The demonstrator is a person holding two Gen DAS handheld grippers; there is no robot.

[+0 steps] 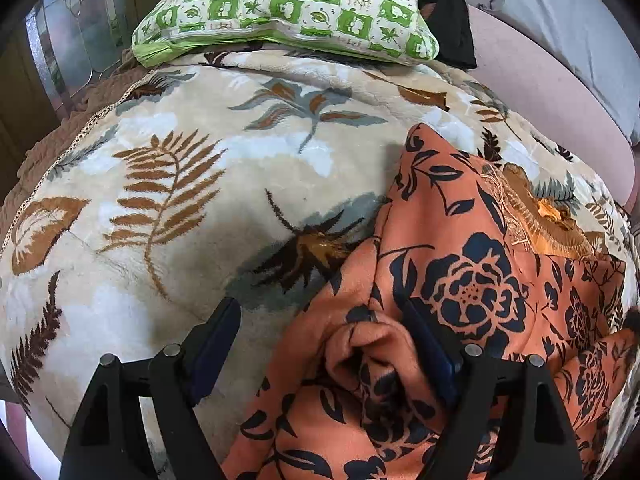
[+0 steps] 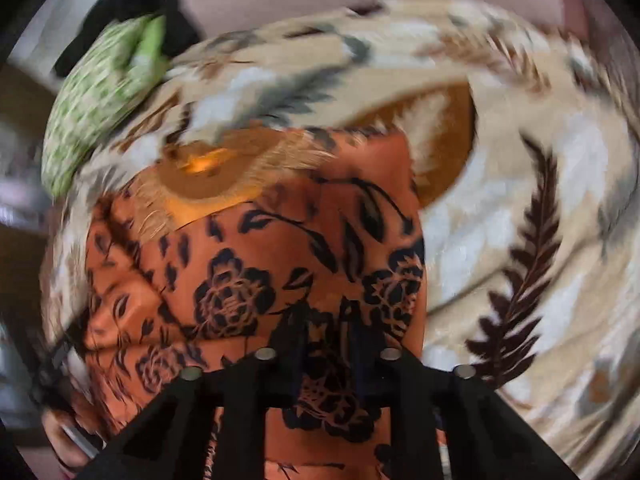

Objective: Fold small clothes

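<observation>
An orange garment (image 1: 472, 280) with a dark flower print lies rumpled on a leaf-patterned blanket (image 1: 180, 200); its gold embroidered neckline (image 1: 548, 216) is at the far side. My left gripper (image 1: 320, 306) stands open and wide. A bunched fold of the garment lies by its right finger, and its left finger is over bare blanket. In the blurred right wrist view the garment (image 2: 248, 280) fills the centre, and my right gripper (image 2: 326, 332) is shut on its near edge, with cloth bunched between the close-set fingers.
A green-and-white patterned pillow (image 1: 288, 8) sits at the blanket's far edge beside a black cloth (image 1: 452, 12). A pink surface (image 1: 540, 100) and a grey cushion (image 1: 568, 20) lie to the right. A hand (image 2: 64, 444) shows at the lower left of the right wrist view.
</observation>
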